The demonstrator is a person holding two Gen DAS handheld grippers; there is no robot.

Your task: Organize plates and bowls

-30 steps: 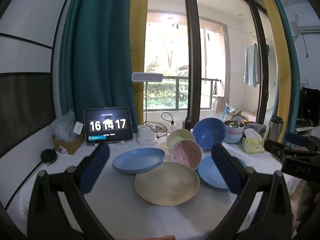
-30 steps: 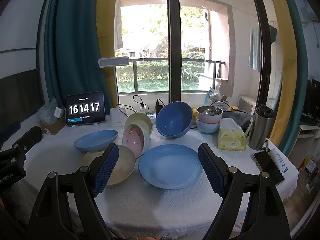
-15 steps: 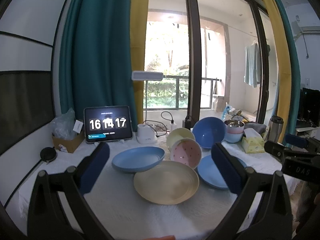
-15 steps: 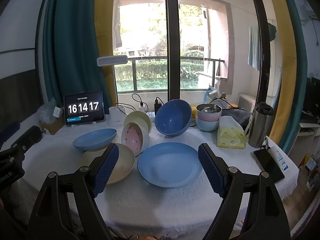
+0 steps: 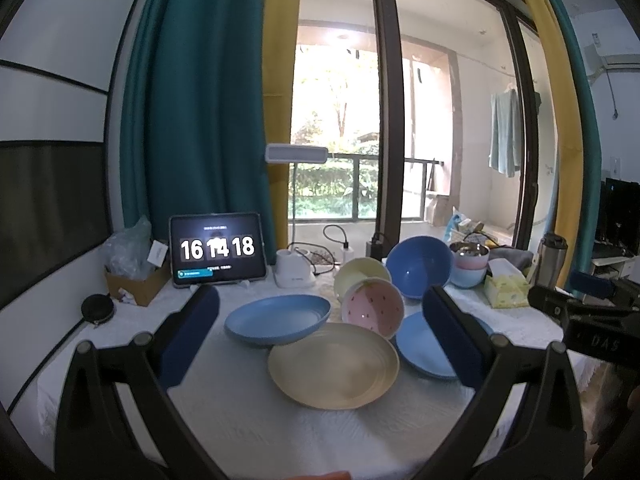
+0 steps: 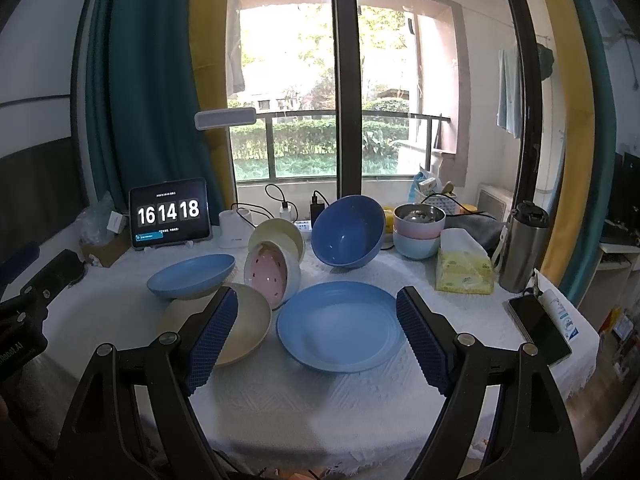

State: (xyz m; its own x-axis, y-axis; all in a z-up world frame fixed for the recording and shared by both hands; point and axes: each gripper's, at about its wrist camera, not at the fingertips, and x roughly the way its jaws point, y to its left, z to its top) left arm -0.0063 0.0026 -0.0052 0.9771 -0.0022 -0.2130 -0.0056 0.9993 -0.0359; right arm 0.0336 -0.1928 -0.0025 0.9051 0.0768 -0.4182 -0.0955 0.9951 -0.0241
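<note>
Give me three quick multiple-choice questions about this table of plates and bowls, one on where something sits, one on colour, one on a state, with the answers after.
1. Where is the tissue box?
A. Between the blue-and-pink bowl stack and the steel tumbler
B. On the yellow plate
C. Behind the tablet

2. What colour is the flat plate nearest the right gripper?
A. Yellow
B. Blue
C. Pink

3. How are the left gripper and its fingers?
A. Shut on a bowl
B. Shut, holding nothing
C. Open, holding nothing

Answers: 1 A, it sits between them. 2 B, it is light blue. 3 C, the fingers stand wide apart, holding nothing.
</note>
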